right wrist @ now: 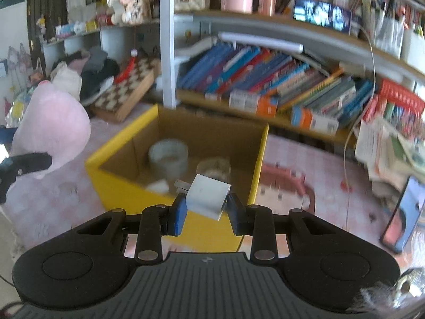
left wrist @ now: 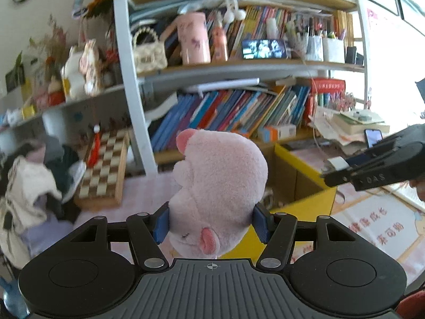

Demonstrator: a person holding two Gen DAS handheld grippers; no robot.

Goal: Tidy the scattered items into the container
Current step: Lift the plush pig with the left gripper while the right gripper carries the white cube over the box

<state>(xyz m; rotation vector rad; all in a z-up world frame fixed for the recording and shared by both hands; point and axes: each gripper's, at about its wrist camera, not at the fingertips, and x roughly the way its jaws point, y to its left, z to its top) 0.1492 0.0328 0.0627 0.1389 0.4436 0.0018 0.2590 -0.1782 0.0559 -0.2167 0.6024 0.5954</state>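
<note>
1. The yellow cardboard box (right wrist: 127, 199) is the container, and it sits directly ahead of and below my right gripper (right wrist: 204, 211). From my left gripper (left wrist: 211, 222) it lies forward and off to the right (left wrist: 305, 186), partly hidden behind what I carry. A tape roll (right wrist: 168, 156) and some blurred small items already lie on its floor.

2. The pink plush pig (left wrist: 220, 183) is clamped between the left gripper's blue pads (left wrist: 162, 222), standing up tall out of the jaws. In the right wrist view it shows at the far left (right wrist: 50, 130), just outside the box's left wall.

3. The white charger plug (right wrist: 208, 195) is pinched in the right gripper, tilted, with its metal prongs pointing left and forward toward the box. It hangs over the box's near wall.

4. My judgement: the right hand is nearer the opening. It needs only a short push forward before letting go, so the plug clears the near rim. The left must swing right and forward over the left wall to drop the pig.
</note>
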